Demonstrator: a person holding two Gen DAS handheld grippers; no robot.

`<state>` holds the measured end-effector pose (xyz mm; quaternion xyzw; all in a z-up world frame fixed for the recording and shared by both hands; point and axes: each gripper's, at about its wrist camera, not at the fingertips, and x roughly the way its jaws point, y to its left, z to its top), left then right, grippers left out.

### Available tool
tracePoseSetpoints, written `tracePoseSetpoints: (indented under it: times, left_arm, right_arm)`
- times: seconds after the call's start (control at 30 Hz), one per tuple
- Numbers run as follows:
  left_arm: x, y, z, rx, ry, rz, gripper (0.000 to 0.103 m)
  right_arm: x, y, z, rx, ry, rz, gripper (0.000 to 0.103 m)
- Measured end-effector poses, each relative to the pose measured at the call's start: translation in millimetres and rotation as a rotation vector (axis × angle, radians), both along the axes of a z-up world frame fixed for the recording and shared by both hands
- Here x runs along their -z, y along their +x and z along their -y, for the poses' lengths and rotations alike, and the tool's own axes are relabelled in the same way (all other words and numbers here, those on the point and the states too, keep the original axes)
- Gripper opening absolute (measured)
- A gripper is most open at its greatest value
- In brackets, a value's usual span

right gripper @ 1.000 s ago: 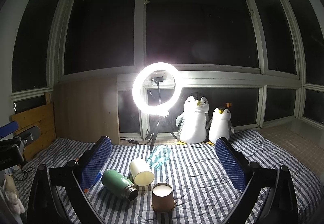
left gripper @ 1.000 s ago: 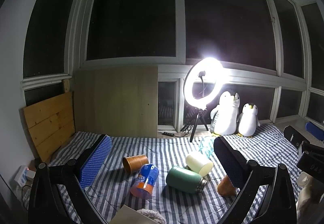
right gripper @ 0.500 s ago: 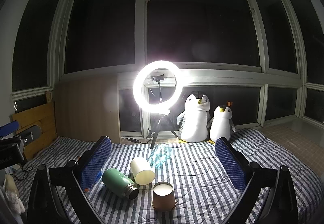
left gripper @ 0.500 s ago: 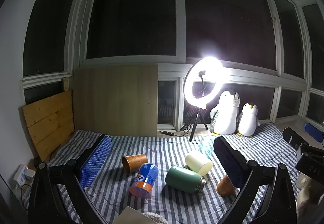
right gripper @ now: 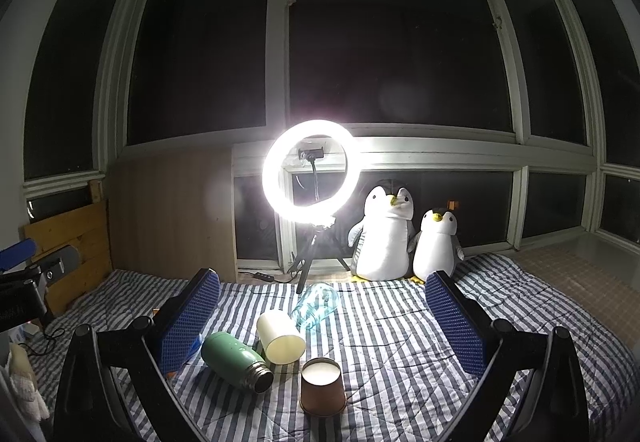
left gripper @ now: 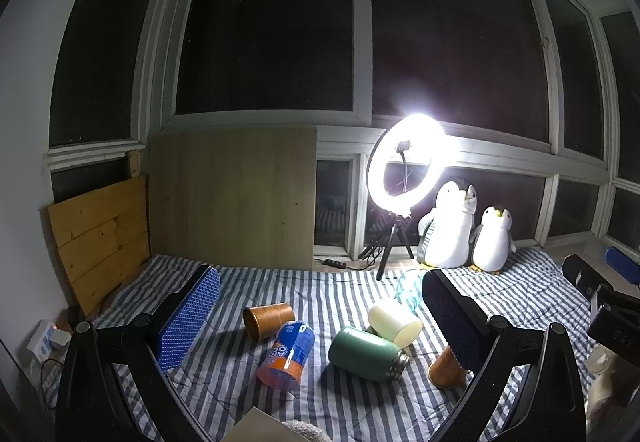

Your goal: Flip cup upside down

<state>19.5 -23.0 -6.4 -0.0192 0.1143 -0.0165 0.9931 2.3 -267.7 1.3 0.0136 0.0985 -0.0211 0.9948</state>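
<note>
A brown paper cup (right gripper: 322, 390) stands bottom-up on the striped bedspread, low in the right wrist view between my open right gripper's (right gripper: 322, 318) blue pads; it also shows in the left wrist view (left gripper: 444, 368), partly behind the right finger. A second brown paper cup (left gripper: 269, 319) lies on its side in the left wrist view, ahead of my open, empty left gripper (left gripper: 320, 316). Both grippers are held above the bed, apart from the cups.
A green flask (right gripper: 236, 360), a cream cup (right gripper: 280, 336) and a clear glass bottle (right gripper: 316, 304) lie on the bedspread (right gripper: 400, 346). A blue-orange can (left gripper: 287, 356) lies beside the tipped cup. A lit ring light (right gripper: 308, 174) on a tripod and two plush penguins (right gripper: 384, 238) stand at the back.
Both views have shifted only slightly. The objects on the bed have not moved and both grippers stay open.
</note>
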Motion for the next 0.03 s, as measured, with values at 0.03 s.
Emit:
tracePoseSetpoints:
  times: [0.03]
  left_arm:
    - [0.0, -0.5, 0.1, -0.002, 0.002, 0.001, 0.103]
  right_arm:
    - [0.0, -0.5, -0.7, 0.001, -0.003, 0.001, 0.102]
